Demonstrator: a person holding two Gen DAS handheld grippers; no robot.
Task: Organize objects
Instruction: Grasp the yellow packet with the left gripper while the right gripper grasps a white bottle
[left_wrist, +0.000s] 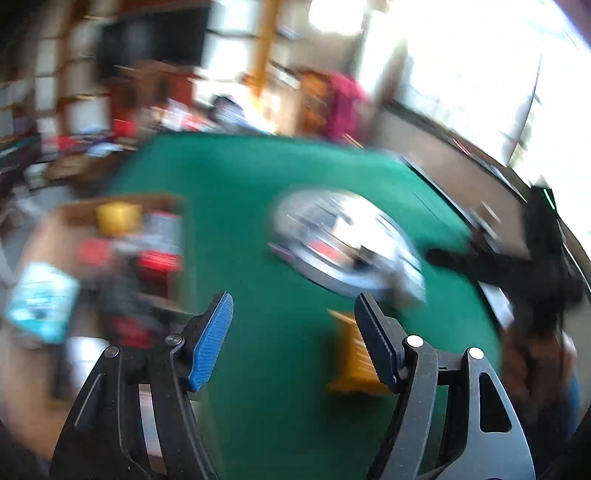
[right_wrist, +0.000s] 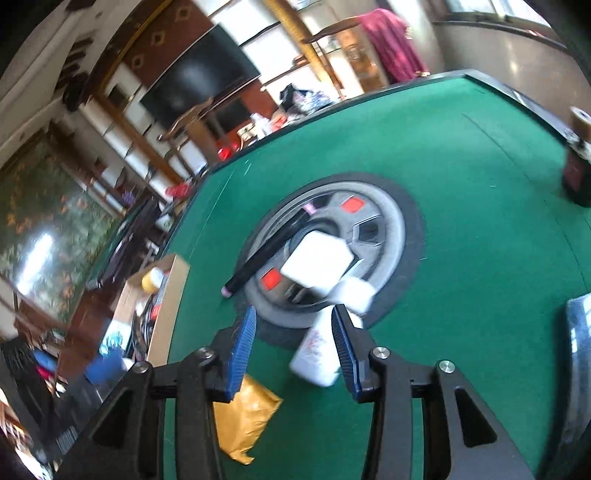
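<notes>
A green felt table (right_wrist: 461, 177) holds a round grey hub (right_wrist: 384, 210) at its centre. On the hub lie a black tube (right_wrist: 269, 251) and a white square box (right_wrist: 317, 262). A white bottle (right_wrist: 317, 350) lies on the felt just beyond my right gripper (right_wrist: 293, 343), which is open and empty above it. A yellow packet (right_wrist: 247, 417) lies under its left finger. My left gripper (left_wrist: 295, 332) is open and empty over the felt; the packet (left_wrist: 351, 354) shows by its right finger. The left wrist view is blurred; the hub (left_wrist: 347, 243) appears ahead.
A cardboard box (right_wrist: 166, 295) of mixed items stands at the table's left edge, also in the left wrist view (left_wrist: 122, 236). A dark object (right_wrist: 576, 170) stands at the far right. The other gripper (left_wrist: 535, 266) shows at the right. A shiny rim (right_wrist: 576, 354) lies near right.
</notes>
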